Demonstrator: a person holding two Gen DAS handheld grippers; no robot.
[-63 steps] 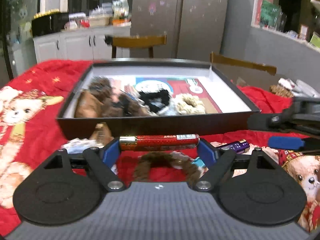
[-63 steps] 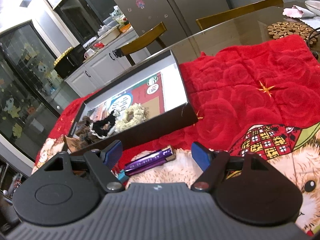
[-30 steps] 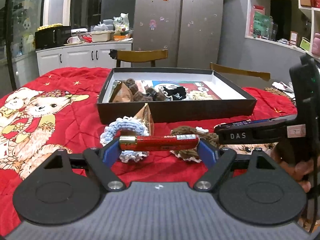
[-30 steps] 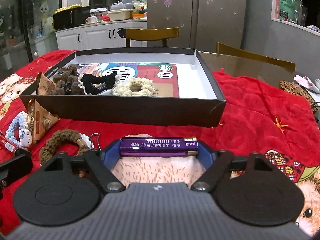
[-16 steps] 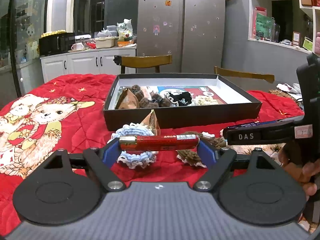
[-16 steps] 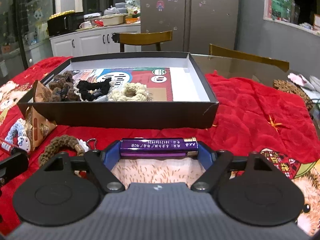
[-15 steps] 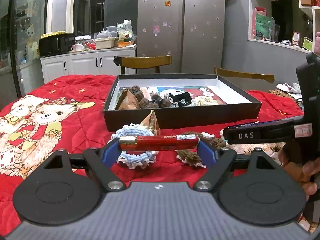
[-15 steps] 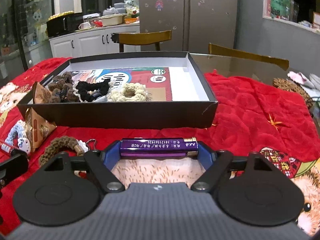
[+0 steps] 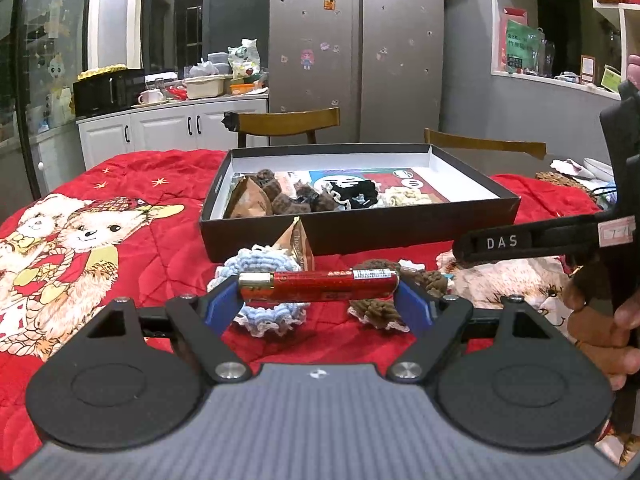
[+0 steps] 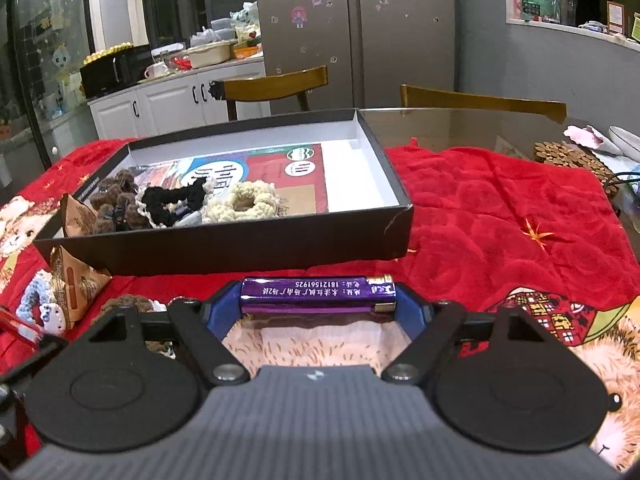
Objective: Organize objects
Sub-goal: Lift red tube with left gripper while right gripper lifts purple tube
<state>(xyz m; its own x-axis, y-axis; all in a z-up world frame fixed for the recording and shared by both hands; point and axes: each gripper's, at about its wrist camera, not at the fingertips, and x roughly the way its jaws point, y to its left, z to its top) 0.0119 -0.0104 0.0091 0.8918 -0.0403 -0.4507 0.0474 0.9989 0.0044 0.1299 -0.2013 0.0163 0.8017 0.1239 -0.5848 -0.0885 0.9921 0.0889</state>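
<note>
Left hand-held gripper (image 9: pixel 319 298) is closed endwise on a red lighter (image 9: pixel 319 285), and the right hand-held gripper (image 10: pixel 318 302) likewise pinches a purple lighter (image 10: pixel 318 289); both hover above the red quilt (image 10: pixel 500 216) just short of the black box (image 10: pixel 240 246). Carry each level over the near wall, lower onto bare floor right of the scrunchies (image 10: pixel 240 202), then release.

Left gripper (image 9: pixel 319 300): I lifted the red lighter (image 9: pixel 318 286) clear of the cloth.
Right gripper (image 10: pixel 319 306): I closed on the purple lighter (image 10: pixel 318 290) and raised it.
Black box (image 10: pixel 224 246): I backed off, and it fell farther away.
</note>
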